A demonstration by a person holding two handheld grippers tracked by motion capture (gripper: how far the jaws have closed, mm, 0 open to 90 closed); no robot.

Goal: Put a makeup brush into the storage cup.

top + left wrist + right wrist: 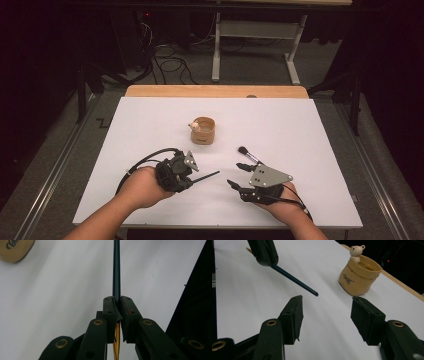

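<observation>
My left gripper (194,180) (116,300) is shut on a thin dark stick (207,176) (116,270). The stick's free end points toward the right gripper, and a gold part shows behind the pads. In the right gripper view the left gripper (263,252) holds the stick (294,280) slanting down over the white table. My right gripper (234,174) (327,305) is open with nothing between its jaws, and the stick's tip lies just beyond them. A black makeup brush (247,154) lies on the table just past the right gripper.
A tan pouch-like cup (202,131) (359,277) (15,248) with a small bear figure (357,251) on its rim stands at the middle of the white table (150,120). A wooden edge (215,91) runs along the table's far side.
</observation>
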